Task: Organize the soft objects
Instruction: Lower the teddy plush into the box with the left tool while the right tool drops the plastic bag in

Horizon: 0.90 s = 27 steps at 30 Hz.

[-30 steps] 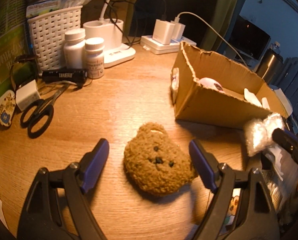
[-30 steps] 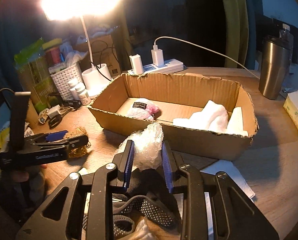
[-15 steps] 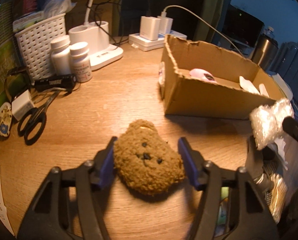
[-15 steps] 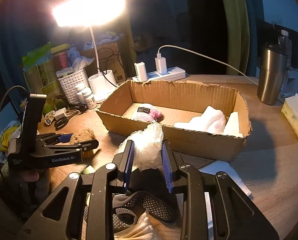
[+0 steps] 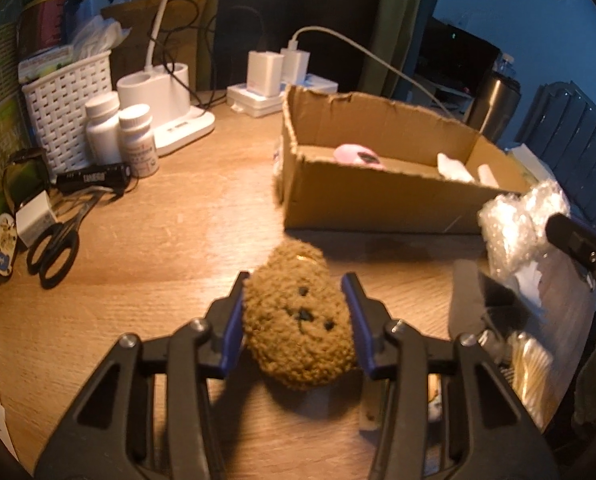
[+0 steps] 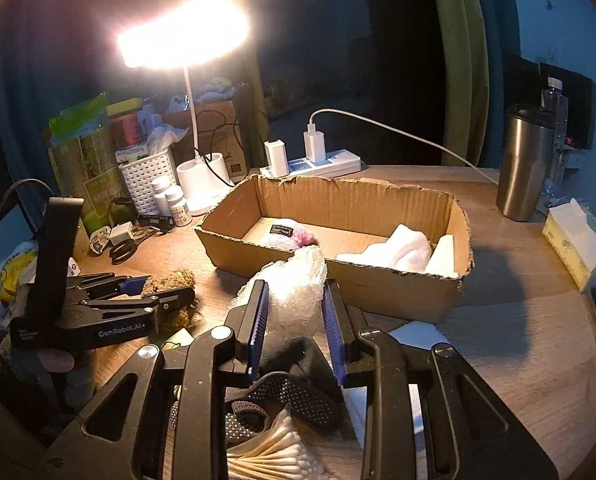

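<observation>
Brown and woolly, a fuzzy bear-face plush toy (image 5: pixel 298 322) sits pinched between the blue-padded fingers (image 5: pixel 230 320) of the left gripper (image 5: pixel 296 320), at 6 o'clock in the left wrist view, just above the wooden tabletop (image 5: pixel 170 240). At 9 o'clock lie black-handled scissors (image 5: pixel 56 246), with two white pill bottles (image 5: pixel 120 136) and a white woven plastic basket (image 5: pixel 68 100) toward 10 o'clock. A white desk lamp base (image 5: pixel 166 104) stands at 11 o'clock, a white power strip with plugged chargers (image 5: pixel 274 80) near 12. At 2 o'clock the torn brown cardboard box (image 5: pixel 381 196) holds a pink knitted item (image 5: pixel 355 156) and white folded cloths (image 5: pixel 453 168).

In the right wrist view the left gripper (image 6: pixel 158 292) appears at 9 o'clock, clamped on the plush toy (image 6: pixel 170 284), well apart from the box (image 6: pixel 337 276) at centre. The pink item (image 6: pixel 288 234) rests in the box's left half, the white cloths (image 6: pixel 397 250) in its right half. At 6 o'clock the right gripper (image 6: pixel 296 320) is closed narrow on a crumpled clear plastic bag (image 6: pixel 298 292), held just in front of the box's near wall. Below it lie a black dotted sock (image 6: pixel 282 396) and cotton swabs (image 6: pixel 274 456). A steel tumbler (image 6: pixel 525 160) stands at 2 o'clock and a tissue pack (image 6: pixel 573 244) at 3.
</observation>
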Motion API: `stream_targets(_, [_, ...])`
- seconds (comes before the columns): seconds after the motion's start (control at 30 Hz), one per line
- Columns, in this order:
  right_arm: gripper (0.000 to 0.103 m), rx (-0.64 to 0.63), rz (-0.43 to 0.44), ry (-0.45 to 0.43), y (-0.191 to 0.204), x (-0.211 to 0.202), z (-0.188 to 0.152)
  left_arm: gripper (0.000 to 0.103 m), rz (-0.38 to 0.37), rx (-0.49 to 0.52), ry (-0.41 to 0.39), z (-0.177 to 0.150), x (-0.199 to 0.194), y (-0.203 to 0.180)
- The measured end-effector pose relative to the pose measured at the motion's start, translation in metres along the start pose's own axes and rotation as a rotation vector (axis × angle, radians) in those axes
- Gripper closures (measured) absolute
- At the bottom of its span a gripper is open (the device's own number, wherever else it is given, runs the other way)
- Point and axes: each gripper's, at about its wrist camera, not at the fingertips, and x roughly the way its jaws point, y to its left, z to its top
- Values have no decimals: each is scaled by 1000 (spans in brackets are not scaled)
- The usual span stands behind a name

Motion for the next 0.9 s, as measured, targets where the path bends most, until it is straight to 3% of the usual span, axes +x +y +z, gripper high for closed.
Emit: stream_targets(0.9, [74, -16, -63, -117, -8, -28, 25, 56, -110, 74, -238, 43, -61, -27])
